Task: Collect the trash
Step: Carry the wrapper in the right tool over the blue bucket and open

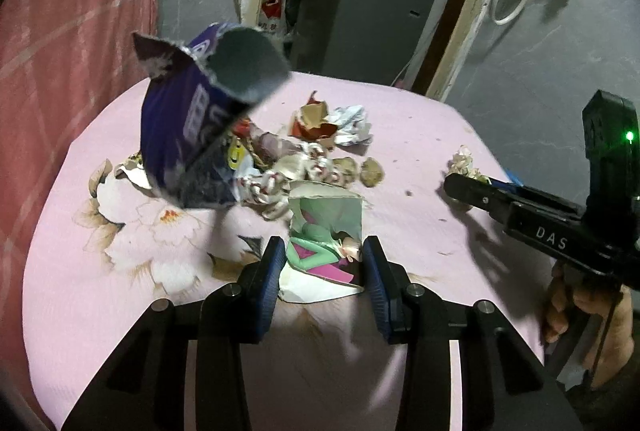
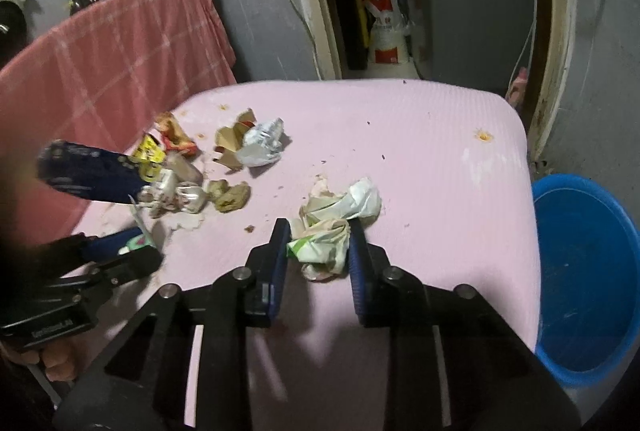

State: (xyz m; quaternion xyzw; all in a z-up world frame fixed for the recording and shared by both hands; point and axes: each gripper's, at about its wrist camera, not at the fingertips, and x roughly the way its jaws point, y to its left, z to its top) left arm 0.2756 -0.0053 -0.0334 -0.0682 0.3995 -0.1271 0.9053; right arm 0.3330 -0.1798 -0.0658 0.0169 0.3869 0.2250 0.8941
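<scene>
My left gripper point(image 1: 324, 255) is closed on a torn white card printed with a green and pink figure point(image 1: 324, 231), low over the pink cloth point(image 1: 120, 271). A torn purple carton point(image 1: 192, 127) hangs blurred in the air above the trash pile point(image 1: 304, 159). My right gripper point(image 2: 318, 235) is closed on crumpled white and green paper point(image 2: 332, 227) resting on the cloth. It also shows in the left wrist view point(image 1: 460, 187), at the right by crumpled paper point(image 1: 464, 159).
A blue bucket point(image 2: 592, 271) stands on the floor off the table's right edge. A crumpled foil wrapper point(image 2: 264, 143), brown card scraps point(image 2: 230, 143) and brown lumps point(image 2: 230, 195) lie mid-table. A pink checked cloth point(image 2: 120, 63) hangs at the left.
</scene>
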